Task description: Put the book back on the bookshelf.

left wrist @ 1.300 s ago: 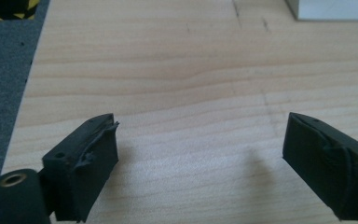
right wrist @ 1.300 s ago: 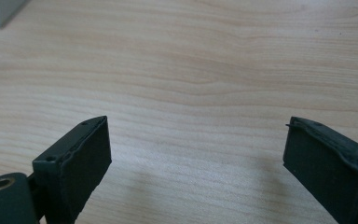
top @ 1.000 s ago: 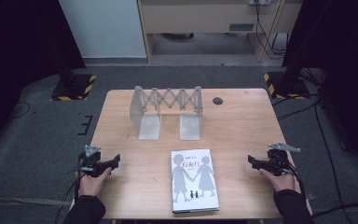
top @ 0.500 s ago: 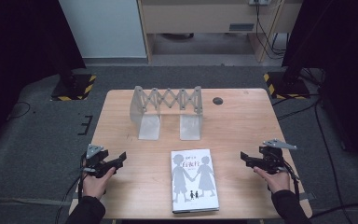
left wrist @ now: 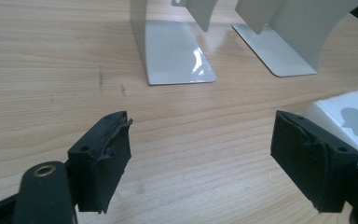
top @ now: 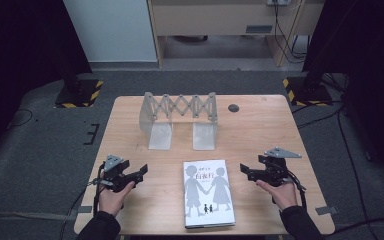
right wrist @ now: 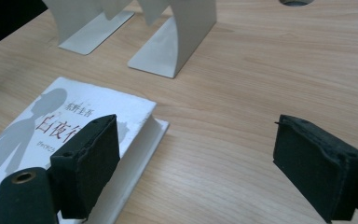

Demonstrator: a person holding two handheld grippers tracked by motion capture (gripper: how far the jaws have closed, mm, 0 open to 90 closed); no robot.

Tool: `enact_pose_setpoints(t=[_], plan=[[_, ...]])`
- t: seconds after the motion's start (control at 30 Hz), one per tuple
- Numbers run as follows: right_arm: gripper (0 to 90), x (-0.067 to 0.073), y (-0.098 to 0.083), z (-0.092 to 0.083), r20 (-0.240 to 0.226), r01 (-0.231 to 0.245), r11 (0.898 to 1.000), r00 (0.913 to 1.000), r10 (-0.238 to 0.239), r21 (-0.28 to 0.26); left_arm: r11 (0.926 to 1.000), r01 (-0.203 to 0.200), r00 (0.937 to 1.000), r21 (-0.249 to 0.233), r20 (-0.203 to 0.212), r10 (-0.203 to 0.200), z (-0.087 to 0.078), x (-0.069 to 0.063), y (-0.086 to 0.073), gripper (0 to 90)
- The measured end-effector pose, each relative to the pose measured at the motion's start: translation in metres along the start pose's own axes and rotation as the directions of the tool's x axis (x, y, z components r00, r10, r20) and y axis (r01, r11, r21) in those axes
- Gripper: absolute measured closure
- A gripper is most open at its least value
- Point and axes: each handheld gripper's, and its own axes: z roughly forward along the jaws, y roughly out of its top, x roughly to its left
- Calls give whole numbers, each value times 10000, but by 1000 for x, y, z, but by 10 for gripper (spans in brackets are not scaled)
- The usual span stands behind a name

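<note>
A book [top: 207, 192] with a white cover and two grey silhouettes lies flat near the table's front edge, in the middle. My left gripper [top: 141, 173] hovers to its left, pointing at it, jaws apart and just closing a little with nothing between them. In the left gripper view the gripper [left wrist: 205, 158] frames bare wood, with the book's corner [left wrist: 354, 112] at the right. My right gripper [top: 245, 172] is to the book's right, open too, its jaws narrowing slightly around nothing. The right gripper view has the gripper [right wrist: 200, 158] over bare wood, beside the book [right wrist: 74, 116].
A metal expandable bookend rack [top: 180, 117] stands upright behind the book, with two base plates [left wrist: 177, 51] pointing toward me. A round cable hole [top: 233, 108] sits in the wooden table [top: 280, 130] at the back right. Dark floor and stands surround the table.
Both hands have moved inward toward the book and risen a little. The book and the rack have not moved.
</note>
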Motion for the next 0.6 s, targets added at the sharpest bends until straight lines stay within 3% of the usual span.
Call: enact_pose_setpoints(t=[0.27,0.4,0.6], plan=[[147,15,-7,9,-562,-25,9996,9984,42,299,9987,-426,9978,265,516,412,10,-26,-2,198],[151,17,-13,13,-890,-288,9983,9955,332,498,9975,-561,9952,427,822,524,17,-41,-4,207],[167,27,-17,21,-1181,-109,9971,9928,198,756,9950,-814,9911,579,1103,747,27,-62,-8,206]])
